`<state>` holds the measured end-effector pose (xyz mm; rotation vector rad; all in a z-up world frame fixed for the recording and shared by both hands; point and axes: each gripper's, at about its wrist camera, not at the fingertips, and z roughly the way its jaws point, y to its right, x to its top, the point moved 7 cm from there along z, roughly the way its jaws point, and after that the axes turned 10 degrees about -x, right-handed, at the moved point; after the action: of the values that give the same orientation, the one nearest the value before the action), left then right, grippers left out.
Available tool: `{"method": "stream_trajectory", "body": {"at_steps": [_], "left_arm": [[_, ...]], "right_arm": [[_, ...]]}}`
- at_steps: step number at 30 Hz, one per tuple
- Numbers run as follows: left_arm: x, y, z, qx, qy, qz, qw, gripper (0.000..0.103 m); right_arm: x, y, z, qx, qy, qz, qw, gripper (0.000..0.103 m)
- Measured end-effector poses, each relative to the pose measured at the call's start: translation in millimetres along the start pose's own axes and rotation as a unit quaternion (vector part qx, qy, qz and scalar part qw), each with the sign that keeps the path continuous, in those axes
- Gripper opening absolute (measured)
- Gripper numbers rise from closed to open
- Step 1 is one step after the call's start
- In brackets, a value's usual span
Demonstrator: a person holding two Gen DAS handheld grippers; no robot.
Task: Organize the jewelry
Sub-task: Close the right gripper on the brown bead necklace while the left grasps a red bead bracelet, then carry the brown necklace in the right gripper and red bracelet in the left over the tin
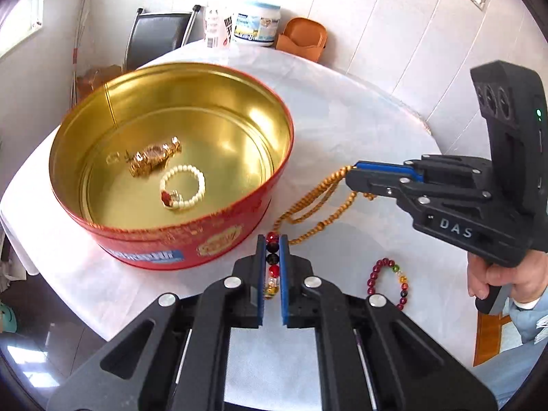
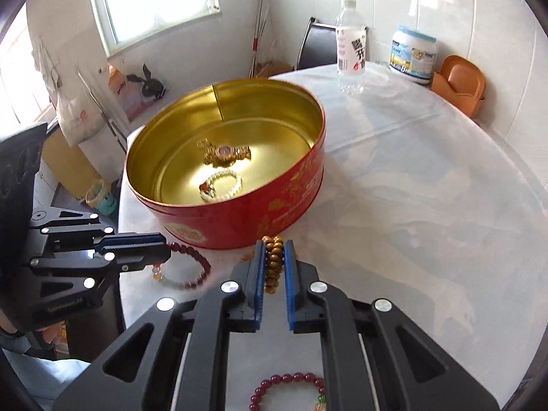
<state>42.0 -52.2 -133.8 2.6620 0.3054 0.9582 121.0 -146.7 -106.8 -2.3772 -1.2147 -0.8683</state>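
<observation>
A round red tin [image 1: 191, 239] with a gold inside stands on the white table; it also shows in the right wrist view [image 2: 239, 215]. In it lie a gold watch [image 1: 154, 157] and a white bead bracelet [image 1: 183, 186]. My left gripper [image 1: 273, 239] is shut on a dark red bead bracelet [image 1: 273, 262] beside the tin; from the right wrist view that bracelet [image 2: 191, 267] hangs from the left gripper [image 2: 164, 248]. My right gripper [image 2: 274, 243] is shut on a brown wooden bead necklace [image 2: 273, 260], which hangs from the right gripper [image 1: 352, 171] toward the table [image 1: 308, 205]. Another red bead bracelet [image 1: 390, 282] lies on the table.
At the table's far edge stand a clear water bottle [image 2: 351, 48], a white tub [image 2: 412, 54] and an orange holder [image 2: 459, 82]. A dark chair [image 1: 154, 34] stands behind the table. The loose red bracelet also shows under my right gripper [image 2: 287, 392].
</observation>
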Motion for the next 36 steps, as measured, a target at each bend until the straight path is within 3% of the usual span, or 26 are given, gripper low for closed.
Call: {"method": "stream_trajectory", "body": {"at_steps": [6,10,23,29,36], "left_arm": [[32,22,-38,0.003,0.025,0.043,0.9988,0.007],[48,42,-42,0.001,0.028,0.062,0.9977,0.007],[45,93,-54,-0.009,0.036,0.104,0.9938,0.007],[54,82,-74,0.002,0.052,0.104,0.9932,0.007],[87,36,-91,-0.003,0.073,0.112,0.9911,0.007]], "right_arm": [[8,17,-59,-0.017,0.05,0.04,0.998,0.012],[2,27,-80,-0.033,0.067,0.06,0.995,0.012],[-23,35,-128,-0.047,0.094,0.087,0.991,0.012],[-5,24,-139,-0.037,0.118,0.085,0.989,0.012],[35,1,-127,-0.052,0.123,0.077,0.988,0.012]]}}
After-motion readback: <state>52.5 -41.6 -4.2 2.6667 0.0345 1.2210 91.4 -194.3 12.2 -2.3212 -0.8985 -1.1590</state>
